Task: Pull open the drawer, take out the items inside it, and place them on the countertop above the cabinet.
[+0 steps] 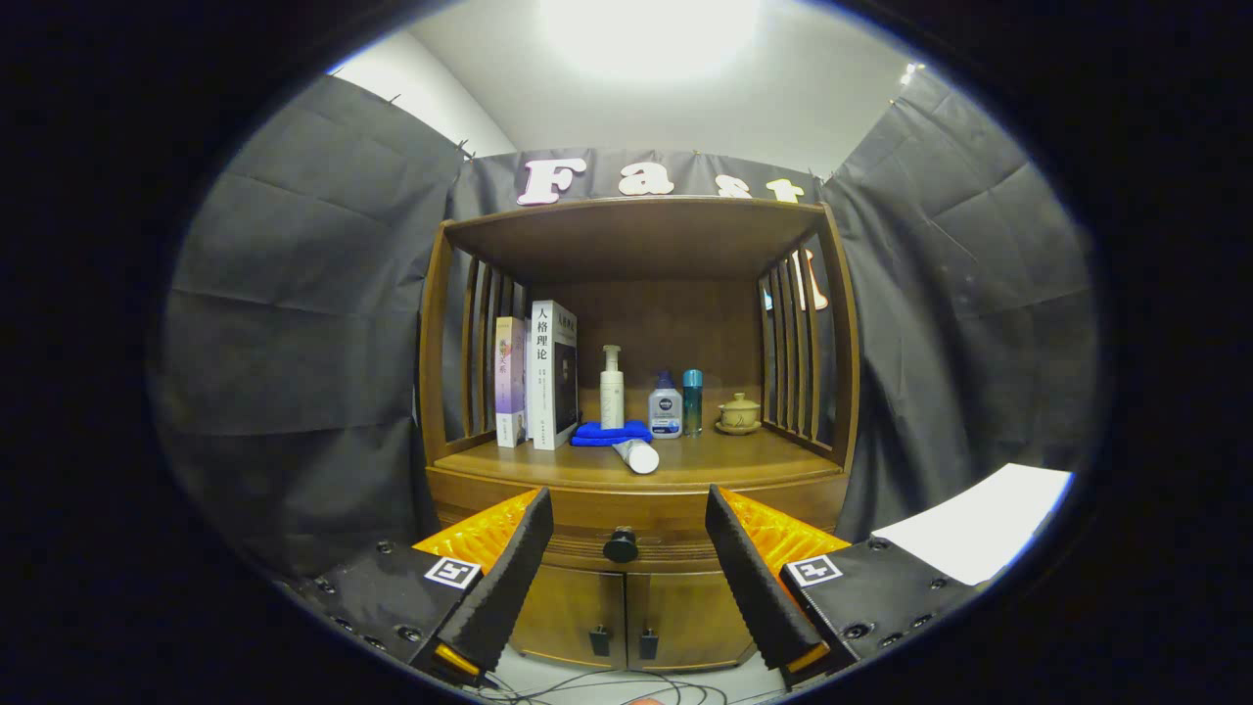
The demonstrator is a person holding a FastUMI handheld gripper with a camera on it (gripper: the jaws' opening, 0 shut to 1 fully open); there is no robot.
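1. The gripper hangs in front of the wooden cabinet, its fingers spread wide and holding nothing. The drawer sits flush and shut, and its dark round knob shows in the gap between the fingers, a little beyond them at twelve o'clock.

2. On the countertop a white tube lies on its side at the front. At its eleven o'clock is a folded blue cloth, with a pump bottle standing behind it. At the tube's one o'clock stand a small clear bottle and a teal one, and a lidded cup farther toward three.

3. This fits two stages: the approach to the knob, or a drawer emptied onto the counter and pushed back in. I cannot judge which.

4. If the knob is the aim, the fingers would have to travel straight ahead, straddle it and close squarely before any pull.

5. The drawer's inside is hidden. The two lower doors are partly masked by the fingers. Cables on the floor at six o'clock are cut off.
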